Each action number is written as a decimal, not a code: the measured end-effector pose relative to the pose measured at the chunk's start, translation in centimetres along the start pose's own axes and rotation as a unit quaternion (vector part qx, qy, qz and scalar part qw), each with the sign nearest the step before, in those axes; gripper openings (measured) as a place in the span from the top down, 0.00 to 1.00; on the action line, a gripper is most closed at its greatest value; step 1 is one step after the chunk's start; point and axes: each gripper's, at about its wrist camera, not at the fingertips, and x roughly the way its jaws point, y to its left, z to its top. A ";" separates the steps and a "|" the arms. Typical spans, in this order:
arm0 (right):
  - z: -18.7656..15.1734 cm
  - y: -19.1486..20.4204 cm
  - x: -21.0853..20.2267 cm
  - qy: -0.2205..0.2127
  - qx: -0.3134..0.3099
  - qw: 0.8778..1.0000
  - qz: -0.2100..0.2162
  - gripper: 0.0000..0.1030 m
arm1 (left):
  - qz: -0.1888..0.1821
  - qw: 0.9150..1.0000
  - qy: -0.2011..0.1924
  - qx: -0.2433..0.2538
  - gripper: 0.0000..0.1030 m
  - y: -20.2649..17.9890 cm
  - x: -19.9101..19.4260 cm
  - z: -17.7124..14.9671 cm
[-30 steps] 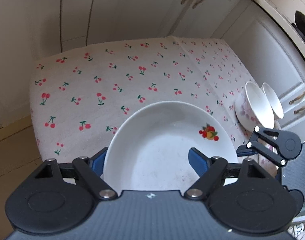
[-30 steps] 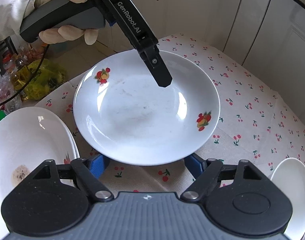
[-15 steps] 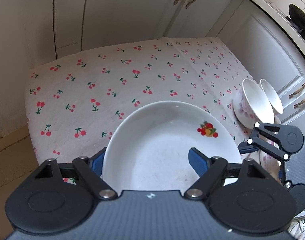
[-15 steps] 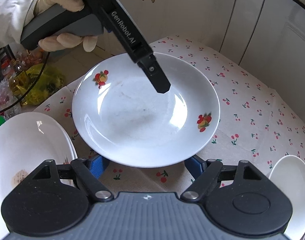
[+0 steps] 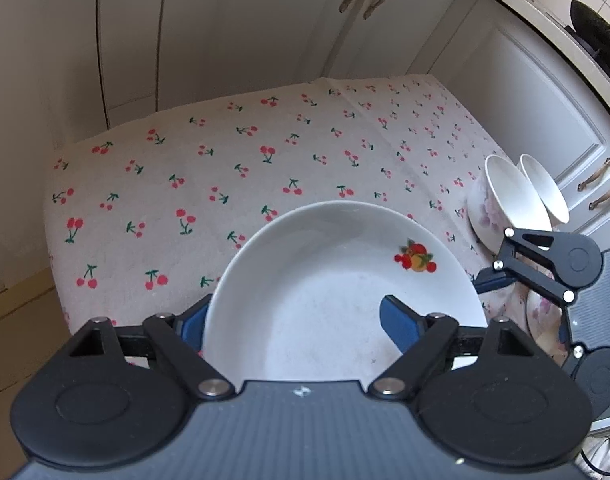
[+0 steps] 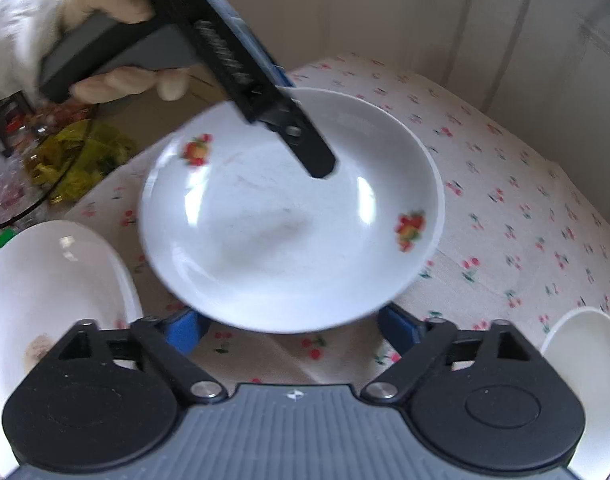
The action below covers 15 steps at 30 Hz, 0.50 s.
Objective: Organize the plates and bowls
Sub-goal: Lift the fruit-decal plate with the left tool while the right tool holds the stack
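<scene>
We carry the fruit-printed plate (image 5: 337, 292) above the cherry tablecloth (image 5: 233, 168) with our left gripper (image 5: 293, 320), its fingers pinching the near rim so the plate juts forward, lifted clear of the cloth. Our right gripper (image 6: 289, 326) hangs just under the plate's far edge with its fingers spread and nothing between them. The risk, as we judge it, is leverage: a wide, glossy plate held by one edge can pivot or slip through the pads if we swing or tilt too quickly. We could also clip the two tilted bowls (image 5: 513, 204) at the table's right, or land hard on the other plates (image 6: 45, 280) at the left of the right wrist view.
</scene>
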 end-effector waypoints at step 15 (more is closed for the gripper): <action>-0.3 0.5 -0.8 -0.031 -0.012 0.999 -0.003 0.07 | -0.004 1.000 -0.009 0.011 0.16 -0.2 0.1 -0.1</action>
